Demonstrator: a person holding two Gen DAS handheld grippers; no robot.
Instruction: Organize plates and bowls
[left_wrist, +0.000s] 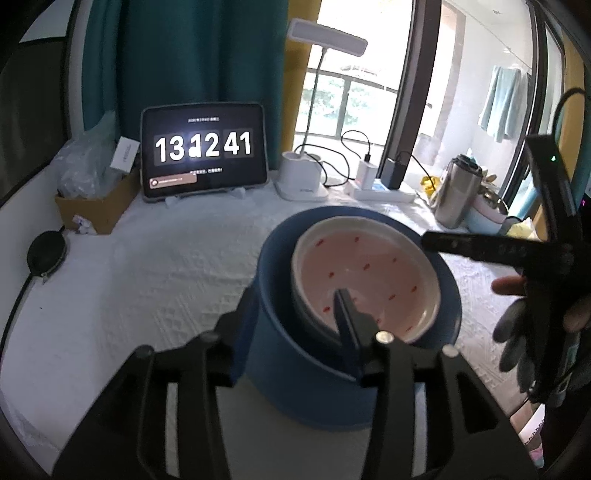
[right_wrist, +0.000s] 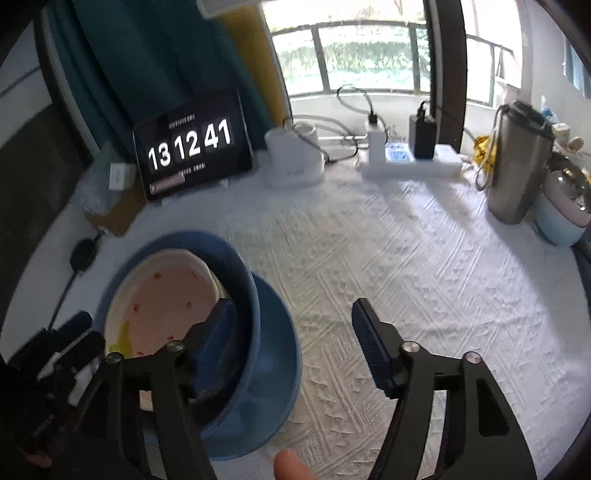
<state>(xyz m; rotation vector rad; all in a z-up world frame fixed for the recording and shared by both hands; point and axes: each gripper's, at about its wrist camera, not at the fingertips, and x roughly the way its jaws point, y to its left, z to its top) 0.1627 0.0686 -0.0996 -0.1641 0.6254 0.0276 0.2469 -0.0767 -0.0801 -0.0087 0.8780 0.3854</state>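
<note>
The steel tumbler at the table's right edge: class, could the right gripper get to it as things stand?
Probably yes. The right gripper is open, holding nothing, and only bare white tablecloth lies between it and the steel tumbler.

Black tablet w/ dark screen (left_wrist: 204, 151), propped at worktop's back edge, shows big white flip-clock digits 13 12 41. Small lines above & below digits too blurry to read.

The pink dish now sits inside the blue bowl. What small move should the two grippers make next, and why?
Probably pull both grippers up and back, away from the stack. The pink dish already rests nested in the blue bowl, and both pairs of jaws stand open. One finger of the left gripper and one of the right gripper are inside the rims, so lifting first avoids tipping it.
</note>
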